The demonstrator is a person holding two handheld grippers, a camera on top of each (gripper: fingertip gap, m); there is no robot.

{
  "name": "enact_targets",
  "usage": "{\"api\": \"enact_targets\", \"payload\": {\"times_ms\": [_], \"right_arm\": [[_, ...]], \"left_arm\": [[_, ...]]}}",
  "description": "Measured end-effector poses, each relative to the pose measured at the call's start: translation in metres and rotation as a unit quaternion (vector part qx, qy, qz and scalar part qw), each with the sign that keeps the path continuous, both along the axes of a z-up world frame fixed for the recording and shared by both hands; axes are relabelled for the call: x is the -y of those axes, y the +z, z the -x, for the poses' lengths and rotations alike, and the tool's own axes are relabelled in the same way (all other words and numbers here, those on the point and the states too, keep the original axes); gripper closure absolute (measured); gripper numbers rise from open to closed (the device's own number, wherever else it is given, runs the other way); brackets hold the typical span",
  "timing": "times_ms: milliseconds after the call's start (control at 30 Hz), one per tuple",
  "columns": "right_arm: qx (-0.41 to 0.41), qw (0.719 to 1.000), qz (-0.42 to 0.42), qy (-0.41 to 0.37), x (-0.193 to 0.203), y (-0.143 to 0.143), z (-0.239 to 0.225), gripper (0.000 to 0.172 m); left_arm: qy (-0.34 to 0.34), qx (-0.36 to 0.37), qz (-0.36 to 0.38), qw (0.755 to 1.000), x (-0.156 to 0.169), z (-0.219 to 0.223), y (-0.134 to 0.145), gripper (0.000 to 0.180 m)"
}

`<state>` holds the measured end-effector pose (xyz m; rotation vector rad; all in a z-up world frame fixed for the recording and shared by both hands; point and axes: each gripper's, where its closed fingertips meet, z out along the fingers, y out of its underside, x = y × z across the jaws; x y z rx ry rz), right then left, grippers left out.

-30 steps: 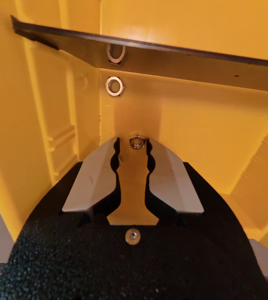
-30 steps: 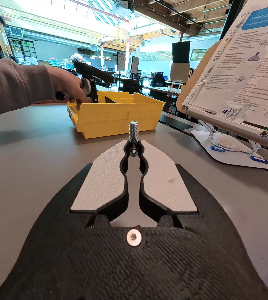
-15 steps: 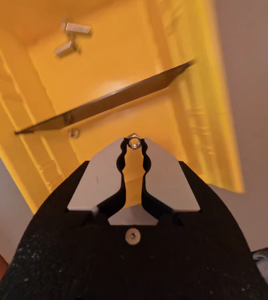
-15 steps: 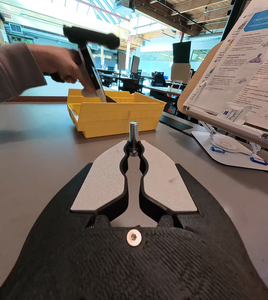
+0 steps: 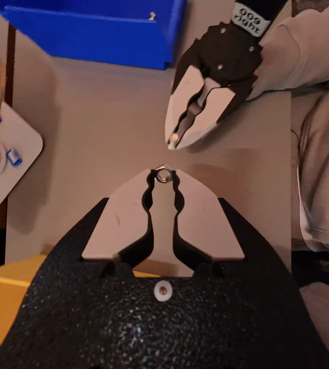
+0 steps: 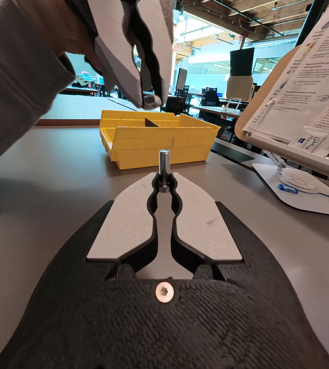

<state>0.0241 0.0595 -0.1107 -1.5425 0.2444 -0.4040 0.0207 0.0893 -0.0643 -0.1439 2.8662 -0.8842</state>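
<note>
Here the left tool point(image 5: 162, 175) is clamped on a silver hex nut point(image 5: 163, 176) at its tips, hanging above the grey surface point(image 5: 99, 123) and above the bolt. The right tool point(image 6: 164, 179) grips a threaded steel bolt point(image 6: 164, 161) that stands upright, thread end up, both pads pressed to its lower shank. Beyond the bolt sits a yellow bin point(image 6: 159, 145) with a black divider point(image 6: 150, 122). Right of the bolt stands a document stand point(image 6: 299, 111) on its white base point(image 6: 299, 191). A blue bin point(image 5: 92, 34) lies on the surface near the right tool.
</note>
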Motion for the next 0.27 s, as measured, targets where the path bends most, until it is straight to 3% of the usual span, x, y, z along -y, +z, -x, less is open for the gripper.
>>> {"api": "enact_targets", "payload": {"times_ms": [33,267], "right_arm": [[0.000,1.000,0.000,0.002,0.000,0.000,0.000,0.163],[0.002,1.000,0.020,-0.002,-0.001,-0.004,-0.002,0.163]], "left_arm": [[-0.011,0.002,-0.008,1.000,0.008,0.001,-0.003,0.164],[-0.050,0.006,-0.062,0.997,0.034,0.002,-0.023,0.164]]}}
